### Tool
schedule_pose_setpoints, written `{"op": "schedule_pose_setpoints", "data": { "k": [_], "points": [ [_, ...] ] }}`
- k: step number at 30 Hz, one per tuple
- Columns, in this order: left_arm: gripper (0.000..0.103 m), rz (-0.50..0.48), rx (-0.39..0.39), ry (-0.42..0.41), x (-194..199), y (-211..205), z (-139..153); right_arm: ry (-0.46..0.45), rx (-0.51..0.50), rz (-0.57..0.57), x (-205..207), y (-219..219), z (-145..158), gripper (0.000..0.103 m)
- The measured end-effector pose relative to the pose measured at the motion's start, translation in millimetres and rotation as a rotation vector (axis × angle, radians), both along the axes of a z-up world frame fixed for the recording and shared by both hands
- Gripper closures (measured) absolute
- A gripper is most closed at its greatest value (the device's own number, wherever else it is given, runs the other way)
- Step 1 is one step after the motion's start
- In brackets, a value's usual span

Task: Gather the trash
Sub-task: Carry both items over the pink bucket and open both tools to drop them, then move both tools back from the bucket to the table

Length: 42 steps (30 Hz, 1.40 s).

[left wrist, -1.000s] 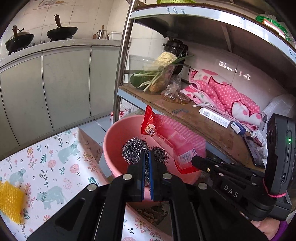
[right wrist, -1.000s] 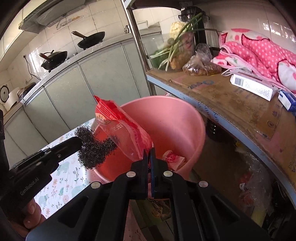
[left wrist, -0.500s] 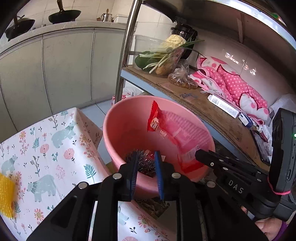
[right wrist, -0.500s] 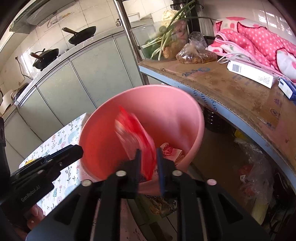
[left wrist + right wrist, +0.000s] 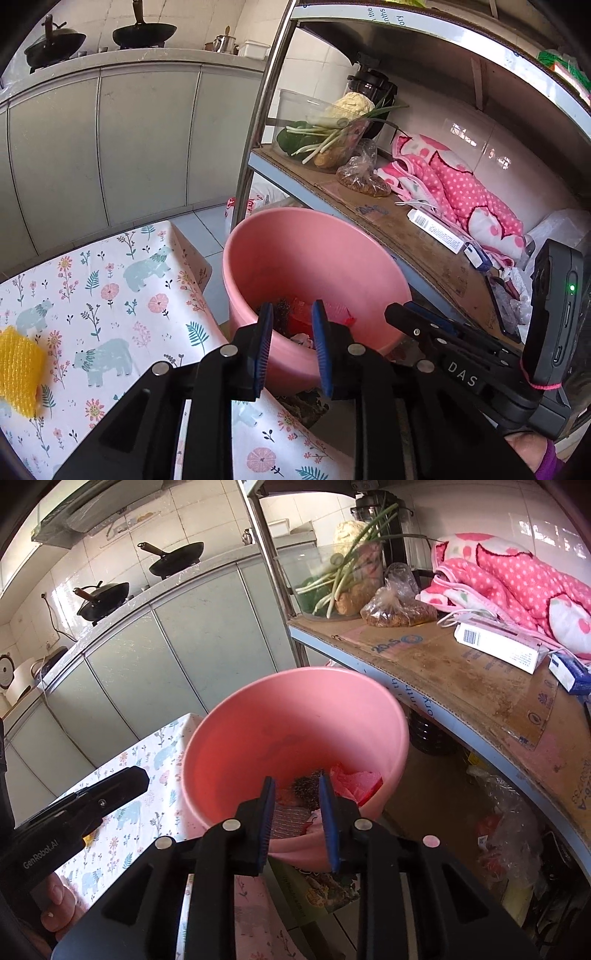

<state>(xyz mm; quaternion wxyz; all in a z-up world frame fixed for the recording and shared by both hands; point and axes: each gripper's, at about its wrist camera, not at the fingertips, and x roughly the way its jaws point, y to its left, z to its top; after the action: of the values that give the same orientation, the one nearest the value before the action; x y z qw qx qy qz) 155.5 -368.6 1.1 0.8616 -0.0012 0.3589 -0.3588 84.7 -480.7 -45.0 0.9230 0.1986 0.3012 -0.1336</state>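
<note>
A pink bucket (image 5: pixel 314 258) stands on the floor between the table and the metal rack. Inside it lie a dark steel-wool ball (image 5: pixel 308 786) and a red snack wrapper (image 5: pixel 354 781), on other scraps. My left gripper (image 5: pixel 291 310) hangs over the bucket's near rim with its jaws apart and nothing between the blue pads. My right gripper (image 5: pixel 296 786) is beside it over the same rim; its jaws are opening and hold nothing. The wool (image 5: pixel 282 314) and wrapper (image 5: pixel 301 317) also show low in the bucket in the left wrist view.
A table with a floral cloth (image 5: pixel 110 288) lies left of the bucket, with a yellow mesh scrubber (image 5: pixel 18 365) on it. The rack's shelf (image 5: pixel 388 225) to the right carries vegetables, a bag, boxes and pink cloth. Its steel post (image 5: pixel 258 122) rises behind the bucket.
Both grippers went from shut to open. The steel wool left my left gripper and the red wrapper left my right one; both dropped into the pink bucket.
</note>
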Motion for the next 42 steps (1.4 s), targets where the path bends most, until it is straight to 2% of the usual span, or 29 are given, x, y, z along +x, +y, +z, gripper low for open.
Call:
{"op": "schedule_pose_setpoints", "data": {
  "k": [11,21,27,31,42],
  "points": [
    [0.082,0.033,-0.040,-0.040,-26.0,36.5,31.7,-0.055,-0.053,0.059,-13.5,31.3,30.6,0.078],
    [0.077,0.078,-0.055,-0.060,-49.7,88.1,49.2,-0.061,-0.085,0.162,-14.8,80.0,43.0,0.077],
    [0.076,0.120,-0.038,-0.061,-60.5,123.0,48.0,-0.056,-0.103,0.227,-10.9,112.1,47.3,0.075],
    [0.075,0.157,-0.027,-0.049,-64.5,150.5,42.2,-0.056,-0.116,0.265,-9.2,130.3,48.9,0.067],
    [0.075,0.287,0.000,-0.038,-71.6,242.2,25.0,-0.009,-0.131,0.404,12.1,188.4,38.9,0.066]
  ]
}}
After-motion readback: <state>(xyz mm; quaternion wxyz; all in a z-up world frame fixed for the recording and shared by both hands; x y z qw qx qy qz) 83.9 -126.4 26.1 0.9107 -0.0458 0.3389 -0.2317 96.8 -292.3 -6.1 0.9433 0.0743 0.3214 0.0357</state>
